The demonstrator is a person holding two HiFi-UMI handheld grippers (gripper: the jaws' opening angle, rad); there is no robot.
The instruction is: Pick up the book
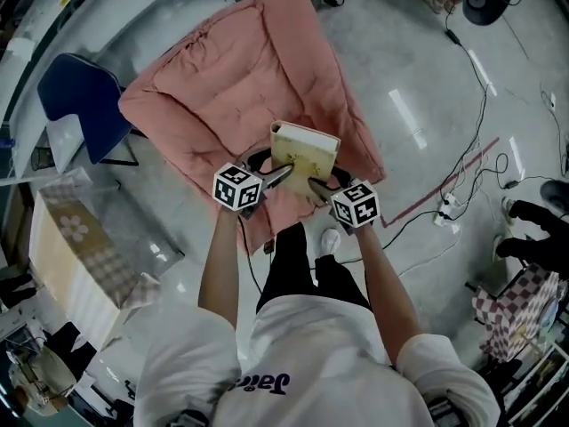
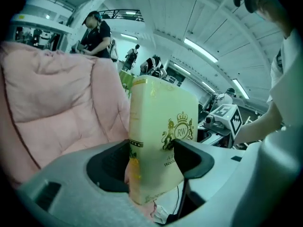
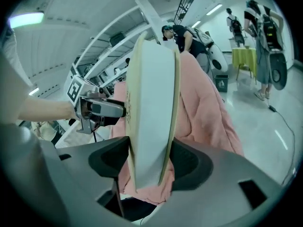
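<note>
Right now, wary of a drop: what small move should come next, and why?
Probably raise both together, straight up: the left gripper and the right gripper each clamp the near end of the cream hardcover book, which is over the pink quilted cushion.

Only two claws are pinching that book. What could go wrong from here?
The book is gripped along just one edge by the left claw and the right claw, so it may tip or slip out. Both claws share one book, and pulling them apart could twist it. If it drops, it might miss the pink cushion and hit the floor.
</note>
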